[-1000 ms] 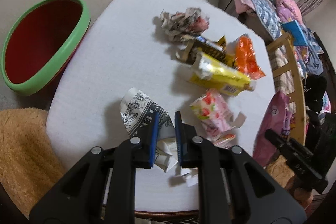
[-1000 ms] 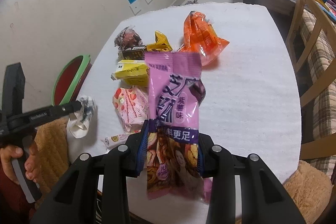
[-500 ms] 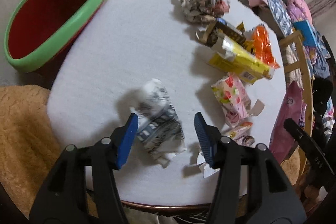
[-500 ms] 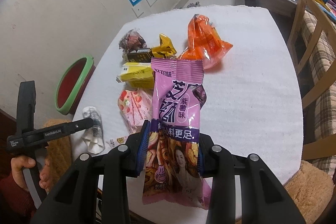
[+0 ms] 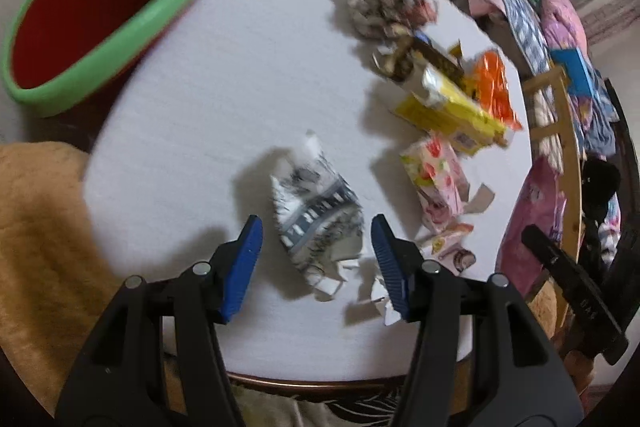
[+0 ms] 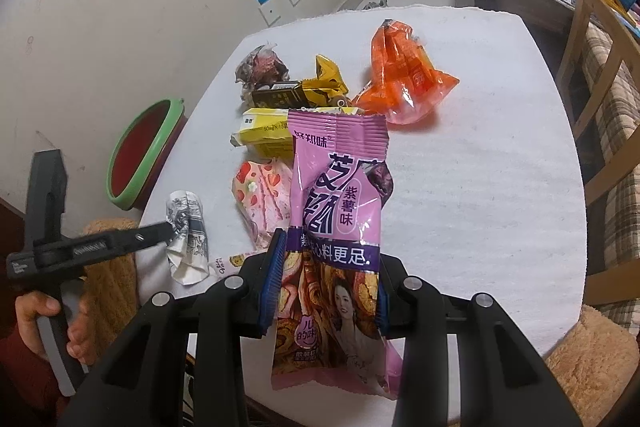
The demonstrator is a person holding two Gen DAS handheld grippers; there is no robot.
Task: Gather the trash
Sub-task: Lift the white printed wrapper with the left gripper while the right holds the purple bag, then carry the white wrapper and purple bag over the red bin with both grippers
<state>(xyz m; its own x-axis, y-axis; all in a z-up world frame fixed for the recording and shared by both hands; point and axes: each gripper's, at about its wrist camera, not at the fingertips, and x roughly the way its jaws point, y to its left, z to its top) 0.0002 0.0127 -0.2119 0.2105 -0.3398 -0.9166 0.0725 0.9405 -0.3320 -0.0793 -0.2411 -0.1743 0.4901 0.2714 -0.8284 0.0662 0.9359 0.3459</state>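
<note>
The left tongs (image 5: pixel 316 259) stand wide apart, pointing down over a crumpled white wrapper with black-and-grey print (image 5: pixel 316 219) that lies loose between the blue pads, near the front edge of the white padded surface (image 5: pixel 224 75). The right tongs (image 6: pixel 326 283) are clamped on a long glossy pink-and-purple snack packet (image 6: pixel 336 211), which sticks up between them. Behind it lie a yellow carton (image 6: pixel 264 135), a puffed orange plastic bag (image 6: pixel 404 75) and a pink strawberry-patterned wrapper (image 6: pixel 260 195). A red bin with a green rim (image 5: pixel 100 11) stands beside the surface's left edge.
</note>
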